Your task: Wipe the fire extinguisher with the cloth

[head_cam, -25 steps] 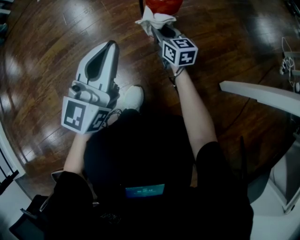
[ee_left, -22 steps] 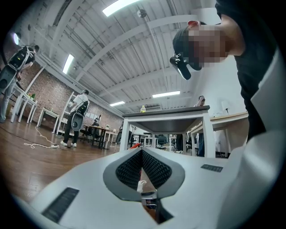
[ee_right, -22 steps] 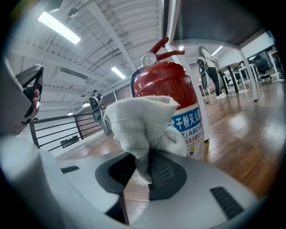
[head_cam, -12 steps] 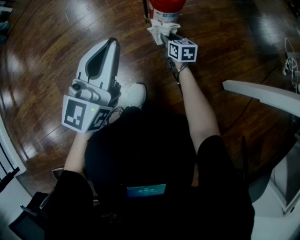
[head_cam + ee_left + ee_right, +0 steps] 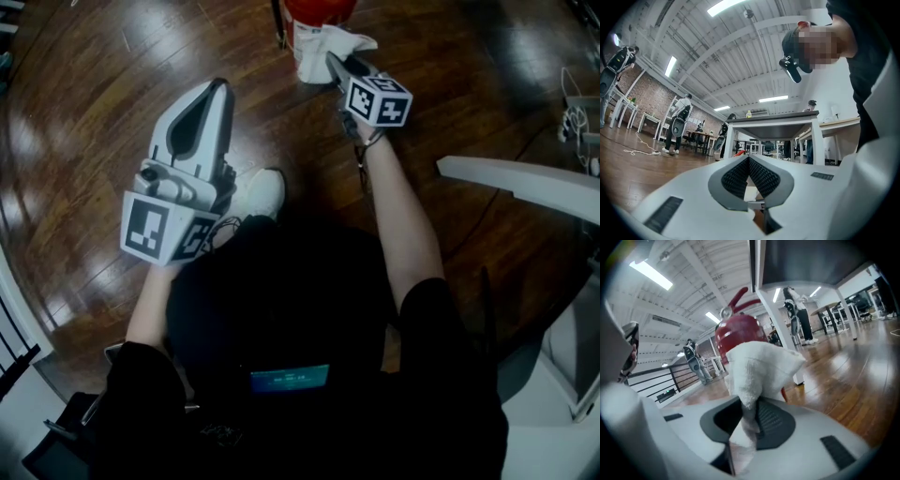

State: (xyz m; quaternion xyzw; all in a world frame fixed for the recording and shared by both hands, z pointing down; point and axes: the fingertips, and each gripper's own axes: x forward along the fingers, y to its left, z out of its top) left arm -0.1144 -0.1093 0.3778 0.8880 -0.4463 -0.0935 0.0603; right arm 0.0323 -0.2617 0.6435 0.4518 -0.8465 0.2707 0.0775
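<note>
At the top edge of the head view, the red fire extinguisher point(image 5: 314, 11) stands on the dark wooden floor point(image 5: 94, 141), cut off so that I get only a slice of its body. My right gripper point(image 5: 330, 62) reaches out to it, jaws clamped on the white cloth point(image 5: 336, 41), which bunches out past the tips and lies against the cylinder's near side. From the right gripper view the cloth covers most of the red body, so I cannot see the actual contact; only the shoulder and the red levers show above it. My left gripper point(image 5: 217, 91) is held up well apart from the extinguisher, over a white shoe point(image 5: 262, 194), its ribbed pads point(image 5: 764, 177) meeting at the tips with nothing between them. A white tabletop point(image 5: 525, 178) juts in at the right, partly out of frame
</note>
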